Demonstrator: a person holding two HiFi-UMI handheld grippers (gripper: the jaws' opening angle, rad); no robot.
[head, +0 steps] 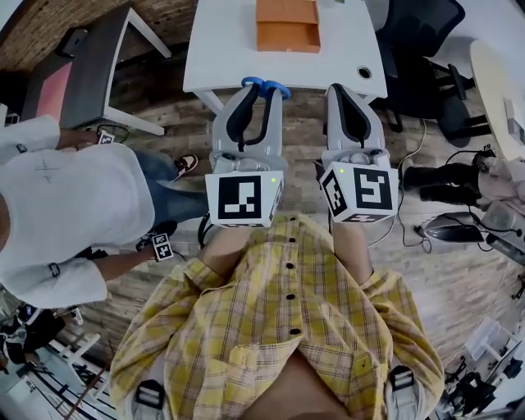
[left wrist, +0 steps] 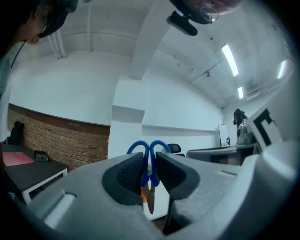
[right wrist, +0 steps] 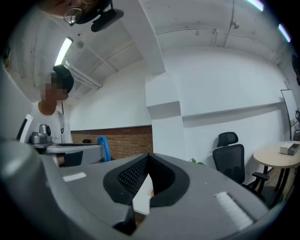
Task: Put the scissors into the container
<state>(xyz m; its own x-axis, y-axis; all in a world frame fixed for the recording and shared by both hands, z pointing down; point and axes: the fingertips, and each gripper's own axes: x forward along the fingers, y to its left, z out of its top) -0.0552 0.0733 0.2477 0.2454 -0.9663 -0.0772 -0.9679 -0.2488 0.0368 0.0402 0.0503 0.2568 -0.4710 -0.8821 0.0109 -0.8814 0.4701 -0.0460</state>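
Observation:
My left gripper [head: 256, 89] is shut on a pair of blue-handled scissors [head: 265, 84], held off the table just short of its near edge. In the left gripper view the blue loops [left wrist: 149, 147] stick out above the pads and the steel blade hangs down between them. The orange container [head: 287, 25] lies open on the white table [head: 221, 49], beyond both grippers. My right gripper [head: 345, 89] hovers beside the left one, shut, its pads touching at the tips with nothing between them [right wrist: 149, 161]. The scissors' handle [right wrist: 102, 147] shows at its left.
A person in a white shirt [head: 66, 205] stands close on the left. Behind that person is a dark side table [head: 82, 66]. A black office chair [head: 418, 41] and a round beige table [head: 496, 82] stand at the right, with cables and gear on the wooden floor.

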